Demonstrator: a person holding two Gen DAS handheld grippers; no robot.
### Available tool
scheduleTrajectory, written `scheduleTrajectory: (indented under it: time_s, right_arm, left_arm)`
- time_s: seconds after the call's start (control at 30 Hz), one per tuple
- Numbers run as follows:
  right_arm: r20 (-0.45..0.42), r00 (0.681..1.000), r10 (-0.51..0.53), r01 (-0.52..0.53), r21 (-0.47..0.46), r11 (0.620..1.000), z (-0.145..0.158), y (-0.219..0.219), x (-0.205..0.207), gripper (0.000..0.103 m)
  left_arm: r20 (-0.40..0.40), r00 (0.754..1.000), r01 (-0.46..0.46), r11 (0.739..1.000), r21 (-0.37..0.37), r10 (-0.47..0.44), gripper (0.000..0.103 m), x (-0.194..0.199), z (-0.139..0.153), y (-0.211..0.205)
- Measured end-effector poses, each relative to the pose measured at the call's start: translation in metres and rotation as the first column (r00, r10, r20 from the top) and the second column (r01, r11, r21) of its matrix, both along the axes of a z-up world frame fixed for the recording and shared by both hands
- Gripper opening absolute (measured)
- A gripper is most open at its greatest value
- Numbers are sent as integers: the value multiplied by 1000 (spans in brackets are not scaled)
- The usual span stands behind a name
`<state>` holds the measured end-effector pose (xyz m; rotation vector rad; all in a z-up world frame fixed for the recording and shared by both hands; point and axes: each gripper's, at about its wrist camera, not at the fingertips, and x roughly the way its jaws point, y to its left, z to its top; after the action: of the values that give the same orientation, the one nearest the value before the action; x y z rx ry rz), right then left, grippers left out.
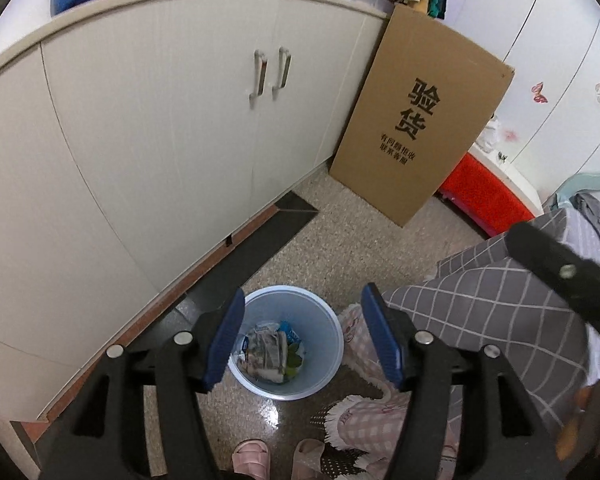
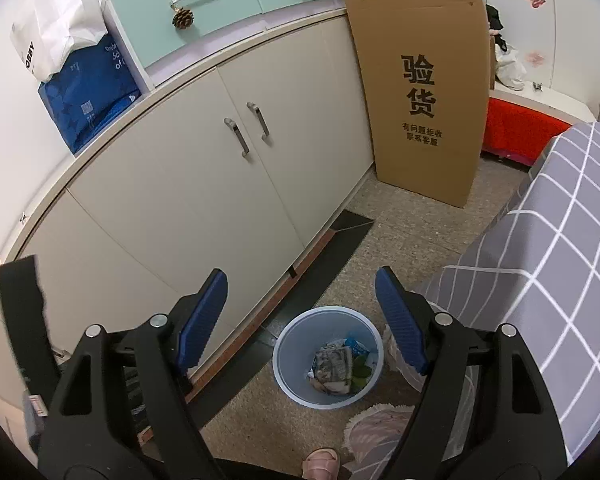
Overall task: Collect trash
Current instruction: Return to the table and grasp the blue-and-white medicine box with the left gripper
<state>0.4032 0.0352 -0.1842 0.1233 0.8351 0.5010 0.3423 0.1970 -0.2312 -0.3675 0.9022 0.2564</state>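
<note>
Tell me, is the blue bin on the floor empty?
No, the blue bin holds crumpled wrappers and packaging at its bottom, plainly seen in the left wrist view.

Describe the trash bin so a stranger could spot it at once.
Start at the long beige cabinet along the wall. On the speckled floor between it and the grey checked bed stands the bin: round, pale blue, open-topped, with crumpled wrappers inside.

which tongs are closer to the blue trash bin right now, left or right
Left, by a little. The left tongs hang open right above the blue trash bin, framing its trash. The right tongs are open too, with the bin lower and toward their right finger.
</note>
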Motion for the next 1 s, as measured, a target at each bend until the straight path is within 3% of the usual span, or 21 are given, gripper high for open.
scheduleTrajectory:
  time_s: [0.33,0.6,0.67,0.8,1.0]
  right_arm:
    - [99,993,-65,61,45,997,51,-45,-38,77]
    - [165,962,-217,209,65,976,81,-139,-82,79]
    - [180,946,-272,265,60,962,85,-169,-90,82]
    - [189,909,-373,367,67,928,87,-231,-108,85]
    - [162,843,-513,506,83,858,81,-324,-124,87]
  left_arm:
    - [130,990,47,999,21,-50,62,-33,64,-33]
    - [186,951,231,967,104,-247,71,-51,100,-120]
    - [187,930,298,947,122,-317,76,-54,104,-149]
    - [179,882,413,899,147,-435,77,-53,111,-206]
    - [152,775,585,787,195,-614,81,-47,114,-297]
